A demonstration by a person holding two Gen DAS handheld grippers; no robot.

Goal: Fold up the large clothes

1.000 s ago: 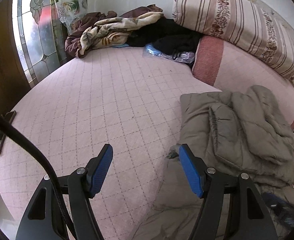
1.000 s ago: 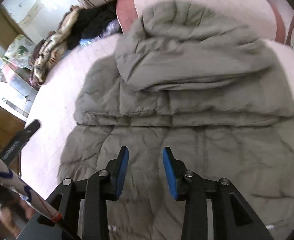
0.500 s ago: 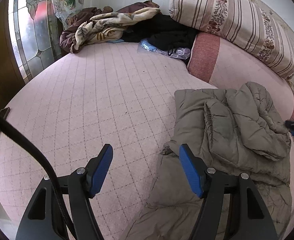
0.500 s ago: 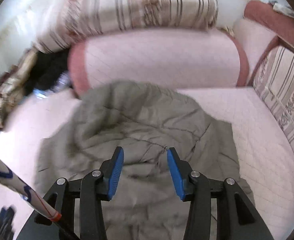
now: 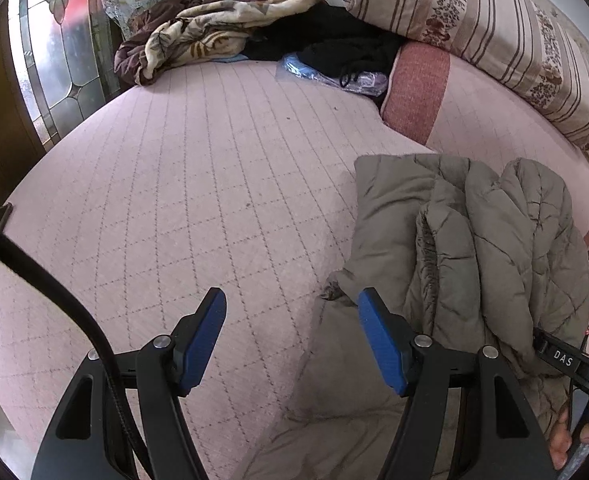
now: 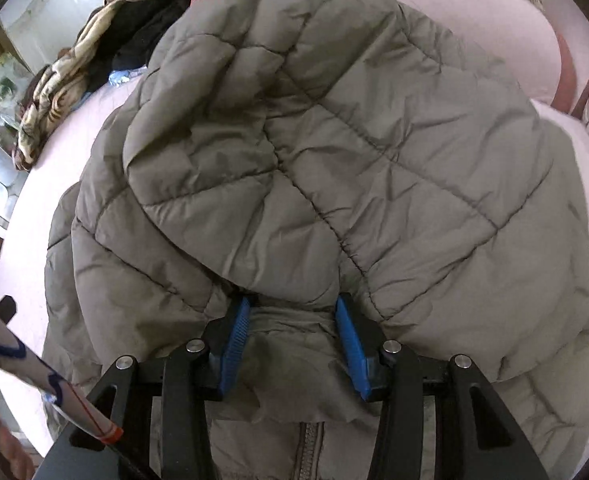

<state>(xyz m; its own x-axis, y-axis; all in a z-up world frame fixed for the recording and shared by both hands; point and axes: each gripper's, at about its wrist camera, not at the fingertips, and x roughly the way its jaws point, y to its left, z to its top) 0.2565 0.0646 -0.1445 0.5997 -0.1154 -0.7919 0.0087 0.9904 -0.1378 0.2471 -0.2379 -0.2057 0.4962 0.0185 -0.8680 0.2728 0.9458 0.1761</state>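
Jacket (image 5: 474, 240), a grey-green quilted puffer, lies bunched on the pink quilted bed (image 5: 198, 184), filling the left wrist view from 2 to 5 o'clock. Left gripper (image 5: 292, 336) hovers at 6 o'clock with its blue-padded jaws spread wide and nothing between them; its right finger sits just at the jacket's edge. Right gripper (image 6: 292, 344), at 6 o'clock in its own view, has its jaws parted around a fold of jacket fabric under the hood (image 6: 314, 128), not pinched tight. Striped bolster (image 5: 486, 32) lies at 1 o'clock, a heap of blankets (image 5: 214, 32) at 11.
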